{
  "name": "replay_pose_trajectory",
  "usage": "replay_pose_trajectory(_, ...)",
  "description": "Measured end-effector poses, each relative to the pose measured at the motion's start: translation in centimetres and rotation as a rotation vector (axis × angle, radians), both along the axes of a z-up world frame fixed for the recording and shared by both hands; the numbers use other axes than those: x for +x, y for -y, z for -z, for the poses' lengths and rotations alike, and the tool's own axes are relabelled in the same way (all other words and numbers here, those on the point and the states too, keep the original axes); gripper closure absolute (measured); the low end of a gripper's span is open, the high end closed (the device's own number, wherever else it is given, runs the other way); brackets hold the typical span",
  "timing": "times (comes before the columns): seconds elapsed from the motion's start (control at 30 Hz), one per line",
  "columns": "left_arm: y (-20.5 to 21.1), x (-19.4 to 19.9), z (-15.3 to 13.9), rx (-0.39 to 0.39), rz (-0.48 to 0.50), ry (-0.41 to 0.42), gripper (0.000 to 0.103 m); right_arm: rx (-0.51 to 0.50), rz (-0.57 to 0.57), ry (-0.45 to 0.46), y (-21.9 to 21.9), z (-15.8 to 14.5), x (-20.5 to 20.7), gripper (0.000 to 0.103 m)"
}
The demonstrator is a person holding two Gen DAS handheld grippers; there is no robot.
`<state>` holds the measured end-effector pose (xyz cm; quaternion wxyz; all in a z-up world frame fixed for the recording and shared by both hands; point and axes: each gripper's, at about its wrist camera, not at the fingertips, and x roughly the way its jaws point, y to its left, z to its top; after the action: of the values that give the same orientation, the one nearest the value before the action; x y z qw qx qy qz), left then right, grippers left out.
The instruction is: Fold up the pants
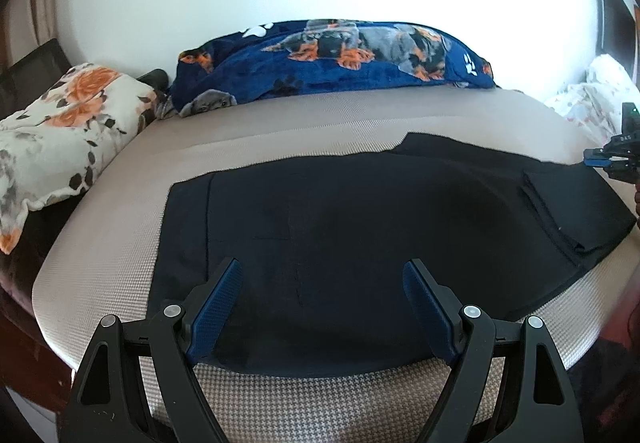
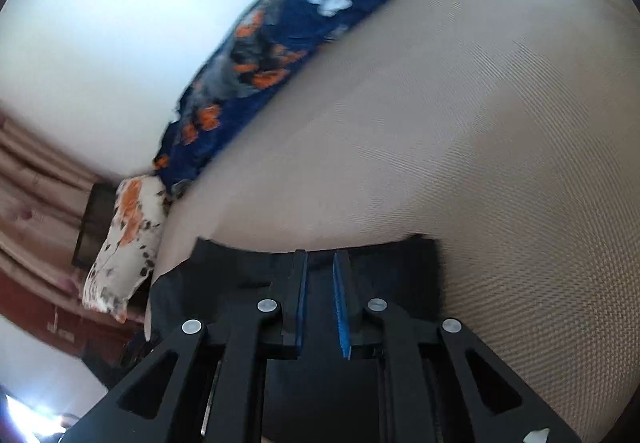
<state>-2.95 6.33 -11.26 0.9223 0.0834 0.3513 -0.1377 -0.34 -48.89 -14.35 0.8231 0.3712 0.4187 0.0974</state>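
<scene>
Left wrist view gives us the plainest look: the dark pants (image 1: 360, 227) lie spread flat on the beige mattress (image 1: 120, 243) of a bed, reaching from near its left part across to the right edge. Toward the right, a folded layer of the same cloth lies on top, its edge running diagonally. Our left gripper (image 1: 322, 307) hangs over the near hem with its blue-padded fingers (image 1: 216, 307) set wide apart and nothing between them; we cannot say whether the tips touch the cloth below.

At the far right edge of this view our right gripper (image 1: 612, 159) shows only in part, at the far right corner of the pants.

From the right wrist view, tilted and somewhat blurred, that gripper's fingers (image 2: 342, 307) stand close together with only a narrow gap. Dark cloth from the pants (image 2: 240, 275) lies under and around them, and the dark strip in the gap looks like the same cloth, but we cannot tell whether the pads actually pinch it.

Behind the pants, along the white wall, a blue blanket (image 1: 332, 59) printed with dogs and paw marks lies heaped at the back of the bed. A white pillow with orange flowers (image 1: 60, 131) rests at the left side, well apart from the pants.
</scene>
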Motion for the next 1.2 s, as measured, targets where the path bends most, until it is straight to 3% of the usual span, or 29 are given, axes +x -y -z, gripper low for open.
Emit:
replay_pose_trajectory(0.1,0.5,0.2,0.3,0.013,0.006,-0.010,0.020,0.098,0.056,-0.035,2.4,2.7,-0.4,0.103)
replay_pose_trajectory(0.2,0.7,0.2,0.3,0.021,0.008,-0.003,0.020,0.191,0.086,-0.046,3.6,4.1,-0.6,0.103)
replay_pose_trajectory(0.3,0.4,0.4,0.3,0.005,0.000,-0.014,0.020,0.108,0.080,-0.050,2.8,3.0,-0.4,0.103)
replay_pose_trajectory(0.37,-0.1,0.6,0.1,-0.022,-0.008,-0.021,0.020,0.052,0.060,-0.022,1.9,1.5,-0.5,0.092)
replay_pose_trajectory(0.47,-1.3,0.6,-0.3,-0.068,-0.028,-0.020,0.020,-0.009,-0.063,0.047,-1.3,-1.4,-1.0,0.092)
replay_pose_trajectory(0.53,-1.8,0.7,-0.3,-0.086,-0.033,-0.026,0.020,-0.022,-0.249,0.079,-5.7,-3.1,-1.3,0.092)
replay_pose_trajectory(0.63,-2.1,0.6,-0.2,-0.101,-0.032,-0.034,0.020,-0.216,-0.448,0.114,-12.0,-4.8,-3.1,0.092)
replay_pose_trajectory(0.7,-1.9,0.6,-0.1,-0.105,-0.017,-0.040,0.020,-0.412,-0.580,0.137,-17.4,-5.0,-4.9,0.092)
replay_pose_trajectory(0.9,0.4,0.3,-0.5,-0.088,0.085,-0.048,0.020,-0.800,-0.715,0.196,-25.8,-2.9,-8.5,0.092)
replay_pose_trajectory(1.0,1.4,0.8,-1.0,-0.122,0.135,-0.070,0.020,-0.884,-0.743,0.221,-27.0,-2.4,-9.2,0.083)
replay_pose_trajectory(1.2,3.8,3.0,-1.4,-0.193,0.232,-0.175,0.020,-0.915,-0.714,0.221,-25.9,-2.1,-8.5,0.082)
